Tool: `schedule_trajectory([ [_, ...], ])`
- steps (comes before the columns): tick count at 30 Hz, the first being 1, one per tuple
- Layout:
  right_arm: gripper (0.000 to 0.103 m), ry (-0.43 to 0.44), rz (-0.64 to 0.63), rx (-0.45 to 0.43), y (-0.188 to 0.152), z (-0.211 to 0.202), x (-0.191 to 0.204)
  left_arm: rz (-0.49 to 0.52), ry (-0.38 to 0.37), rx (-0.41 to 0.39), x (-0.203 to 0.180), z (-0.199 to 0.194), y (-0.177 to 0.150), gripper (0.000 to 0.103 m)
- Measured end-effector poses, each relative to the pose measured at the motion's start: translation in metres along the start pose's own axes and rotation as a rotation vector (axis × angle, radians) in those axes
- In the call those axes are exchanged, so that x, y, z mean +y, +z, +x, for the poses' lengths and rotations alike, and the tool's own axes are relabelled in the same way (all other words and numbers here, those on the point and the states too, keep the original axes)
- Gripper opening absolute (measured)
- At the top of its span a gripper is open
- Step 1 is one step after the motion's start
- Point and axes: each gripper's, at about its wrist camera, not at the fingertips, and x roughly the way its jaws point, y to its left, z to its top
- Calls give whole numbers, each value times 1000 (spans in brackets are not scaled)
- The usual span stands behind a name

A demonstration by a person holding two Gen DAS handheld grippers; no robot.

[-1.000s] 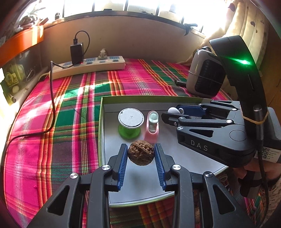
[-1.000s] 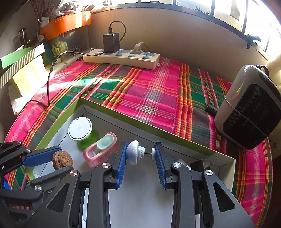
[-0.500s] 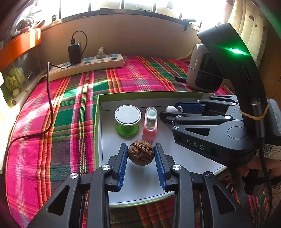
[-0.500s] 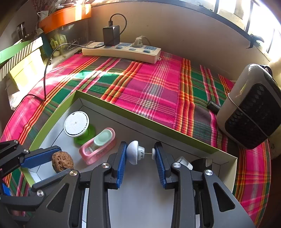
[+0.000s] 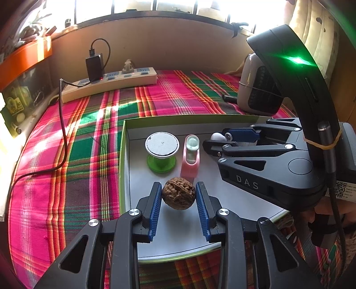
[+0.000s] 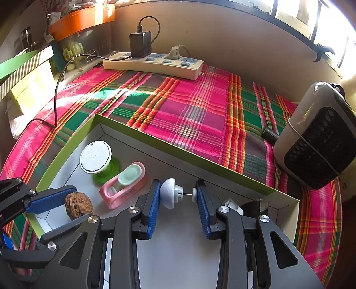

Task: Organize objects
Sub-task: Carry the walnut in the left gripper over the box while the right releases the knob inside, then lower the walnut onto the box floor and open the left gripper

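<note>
The left gripper (image 5: 178,201) is closed on a walnut (image 5: 178,193) at lower centre of its view, held over the green-rimmed tray (image 5: 123,155); the right gripper (image 6: 178,200) pinches a white knobbed pin (image 6: 172,193) between its pads; a green spool (image 5: 162,151) and pink holder (image 5: 190,155) stand side by side mid-frame in the tray; a power strip (image 5: 109,83) lies upper left on the plaid cloth (image 5: 66,166).

A plaid cloth (image 6: 195,115) covered the table. A power strip (image 6: 153,64) with a black charger (image 6: 140,44) plugged in lay along the wall, a small heater (image 6: 318,135) at the right, an orange shelf (image 6: 82,19) at the left.
</note>
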Motion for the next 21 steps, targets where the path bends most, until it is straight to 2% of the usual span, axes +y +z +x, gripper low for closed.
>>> schedule_trajectory([
  [8,36,-1,8,1,0,0,-1,1,2,0,-1,0,1,30],
  [13,42,8,25,2,-1,0,-2,0,1,2,-2,1,1,31],
  [21,43,3,31,-15,-2,-7,-4,-3,-8,7,-1,-3,-3,35],
])
